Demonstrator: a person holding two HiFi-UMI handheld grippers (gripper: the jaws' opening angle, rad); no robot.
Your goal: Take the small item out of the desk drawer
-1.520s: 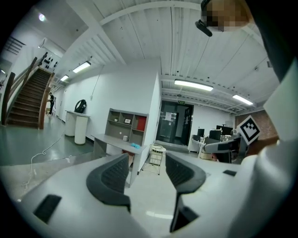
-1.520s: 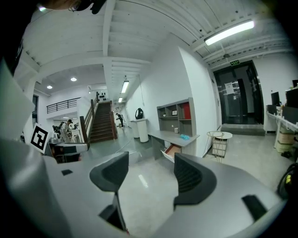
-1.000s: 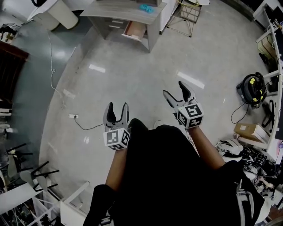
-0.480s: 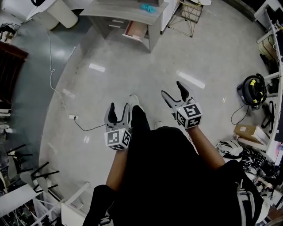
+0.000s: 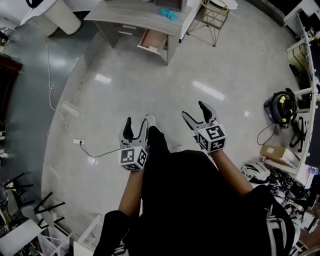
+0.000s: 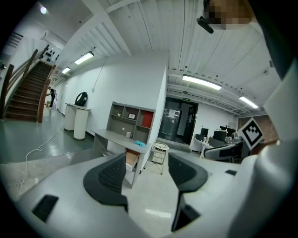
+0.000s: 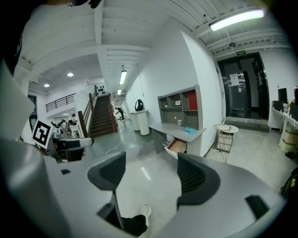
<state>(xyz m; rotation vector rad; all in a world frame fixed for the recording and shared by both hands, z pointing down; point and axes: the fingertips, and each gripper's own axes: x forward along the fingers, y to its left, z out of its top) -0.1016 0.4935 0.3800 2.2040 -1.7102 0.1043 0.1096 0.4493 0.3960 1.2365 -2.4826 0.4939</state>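
Observation:
The grey desk (image 5: 135,14) stands far ahead at the top of the head view, its wooden drawer (image 5: 152,40) pulled open. I cannot see inside the drawer. A turquoise thing (image 5: 168,13) lies on the desktop. My left gripper (image 5: 135,127) and right gripper (image 5: 196,110) are held out over the shiny floor, well short of the desk, both open and empty. The desk (image 6: 122,139) and open drawer (image 6: 132,159) show past the left jaws; the drawer (image 7: 177,147) also shows between the right jaws.
A wire side table (image 5: 213,15) stands right of the desk. A white cable and power strip (image 5: 79,142) lie on the floor at left. Cluttered gear, a helmet (image 5: 256,170) and a cardboard box (image 5: 279,154) line the right side. A white cylinder bin (image 5: 62,15) stands left of the desk.
The person has walked forward; a shoe has stepped out between the grippers. The desk sits slightly nearer and lower in view. Both grippers stay open.

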